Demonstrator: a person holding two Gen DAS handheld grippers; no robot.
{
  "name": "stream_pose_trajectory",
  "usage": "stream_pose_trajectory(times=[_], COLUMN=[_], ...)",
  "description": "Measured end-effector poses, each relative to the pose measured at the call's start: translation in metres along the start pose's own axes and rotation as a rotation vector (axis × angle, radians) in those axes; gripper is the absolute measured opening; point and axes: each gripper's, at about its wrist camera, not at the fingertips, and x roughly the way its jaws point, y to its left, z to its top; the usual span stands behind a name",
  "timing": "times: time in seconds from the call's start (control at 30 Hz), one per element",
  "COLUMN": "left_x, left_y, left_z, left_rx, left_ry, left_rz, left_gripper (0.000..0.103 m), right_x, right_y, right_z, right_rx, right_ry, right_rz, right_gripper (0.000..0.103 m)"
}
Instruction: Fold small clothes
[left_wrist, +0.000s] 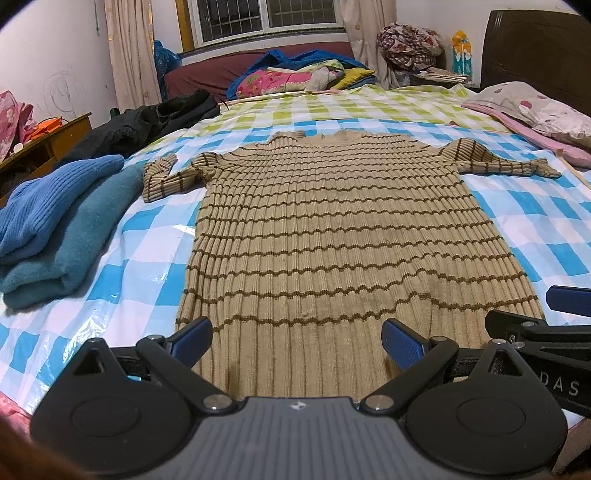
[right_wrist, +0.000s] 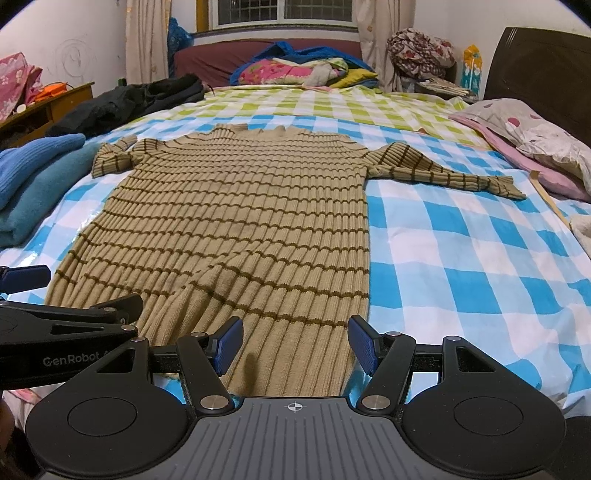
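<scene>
A tan ribbed sweater with thin brown stripes (left_wrist: 332, 229) (right_wrist: 236, 221) lies flat on the checked bed cover, neck toward the far side, both sleeves spread out. My left gripper (left_wrist: 297, 338) hovers over the sweater's near hem toward its left part, jaws wide open, nothing between them. My right gripper (right_wrist: 295, 343) hovers over the hem's right part, jaws also wide open and empty. Each gripper shows at the edge of the other's view. The hem's nearest strip is hidden behind the gripper bodies.
Folded blue knitwear (left_wrist: 59, 221) (right_wrist: 33, 181) is stacked left of the sweater. A black jacket (left_wrist: 147, 118) lies at the far left, pillows (right_wrist: 532, 147) at the right, bedding (left_wrist: 295, 74) at the back. The blue and white checked cover (right_wrist: 461, 258) is bare to the right.
</scene>
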Motion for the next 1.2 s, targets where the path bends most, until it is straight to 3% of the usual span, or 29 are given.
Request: stream_pose_trajectory(times=[0.83,1.2], left_x=[0.0,0.013], left_y=[0.003,-0.007], left_z=[0.004,0.03], left_rx=[-0.021,0.004], left_ry=[-0.021,-0.049], left_rz=[-0.005,-0.001], left_gripper=[0.102,0.103], right_x=[-0.003,0.008], right_y=[0.006,-0.006], right_z=[0.007,0.024], right_rx=[-0.047,-0.049], right_ry=[-0.025,-0.06], right_rz=[-0.028,0.0], right_gripper=[0.063,0.063])
